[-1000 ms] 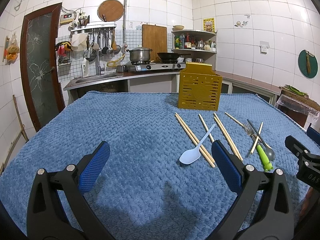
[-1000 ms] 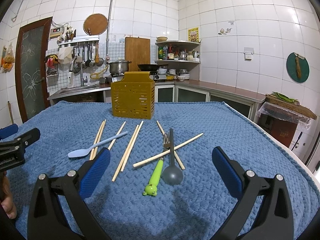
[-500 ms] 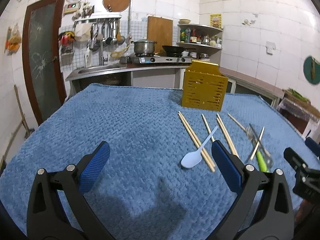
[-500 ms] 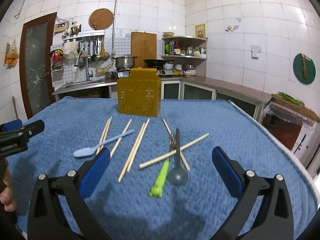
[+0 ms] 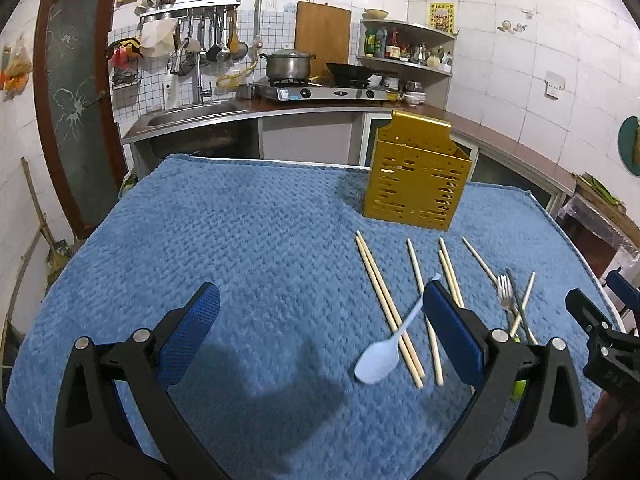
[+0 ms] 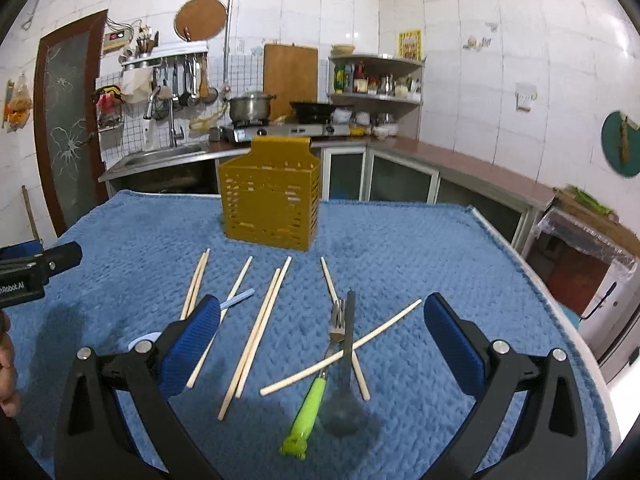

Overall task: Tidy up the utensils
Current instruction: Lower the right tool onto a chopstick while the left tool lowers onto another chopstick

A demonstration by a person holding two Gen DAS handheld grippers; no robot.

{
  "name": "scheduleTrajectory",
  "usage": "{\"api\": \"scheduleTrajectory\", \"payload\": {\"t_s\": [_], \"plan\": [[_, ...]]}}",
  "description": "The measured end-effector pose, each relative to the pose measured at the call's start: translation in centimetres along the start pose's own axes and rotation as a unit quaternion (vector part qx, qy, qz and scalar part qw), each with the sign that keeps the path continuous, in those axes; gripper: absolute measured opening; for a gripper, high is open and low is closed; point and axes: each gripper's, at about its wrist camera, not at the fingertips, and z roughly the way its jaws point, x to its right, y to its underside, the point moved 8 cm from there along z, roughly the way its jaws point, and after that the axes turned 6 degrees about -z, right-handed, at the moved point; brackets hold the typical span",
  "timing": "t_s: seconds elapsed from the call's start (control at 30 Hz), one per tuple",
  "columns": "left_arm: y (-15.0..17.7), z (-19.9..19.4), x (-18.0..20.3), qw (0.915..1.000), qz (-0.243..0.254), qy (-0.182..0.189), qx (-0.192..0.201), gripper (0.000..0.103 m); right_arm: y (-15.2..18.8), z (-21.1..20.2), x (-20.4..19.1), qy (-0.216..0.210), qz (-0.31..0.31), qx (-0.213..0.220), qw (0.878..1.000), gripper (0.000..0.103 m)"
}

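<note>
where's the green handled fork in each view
Left wrist: green-handled fork at far right, tines showing, its handle mostly hidden behind the left tongs' right finger.
Right wrist: green-handled fork low centre, crossed by a chopstick.
Shared landmark: yellow utensil holder beyond the utensils.

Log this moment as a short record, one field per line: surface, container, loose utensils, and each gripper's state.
surface: blue towel over the table
container: yellow slotted holder, upright at the far side, contents not visible
chopsticks: loose chopsticks scattered on the towel
spoons: pale blue spoon; dark spoon
fork: green-handled fork beside the dark spoon, one chopstick crossing both
left gripper: open, holding nothing
right gripper: open, holding nothing, above the fork and dark spoon
</note>
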Motion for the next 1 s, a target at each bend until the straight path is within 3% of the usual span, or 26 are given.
{"api": "scheduleTrajectory", "payload": {"t_s": [0.5, 0.87, 1.0], "plan": [[-0.6, 9.2, 1.3, 0.9974, 0.011, -0.005, -0.072, 0.098, 1.8, 10.6, 2.4, -0.007, 0.017, -0.107, 0.994, 0.099], [0.4, 13.0, 2.5, 0.9932, 0.023, 0.010, -0.113, 0.098, 2.0, 14.3, 2.0, -0.006, 0.015, -0.125, 0.992, 0.099], [1.1, 13.7, 2.7, 0.9915, 0.031, 0.014, -0.126, 0.088, 2.8, 14.5, 2.8, 0.002, 0.021, -0.130, 0.991, 0.099]]}}
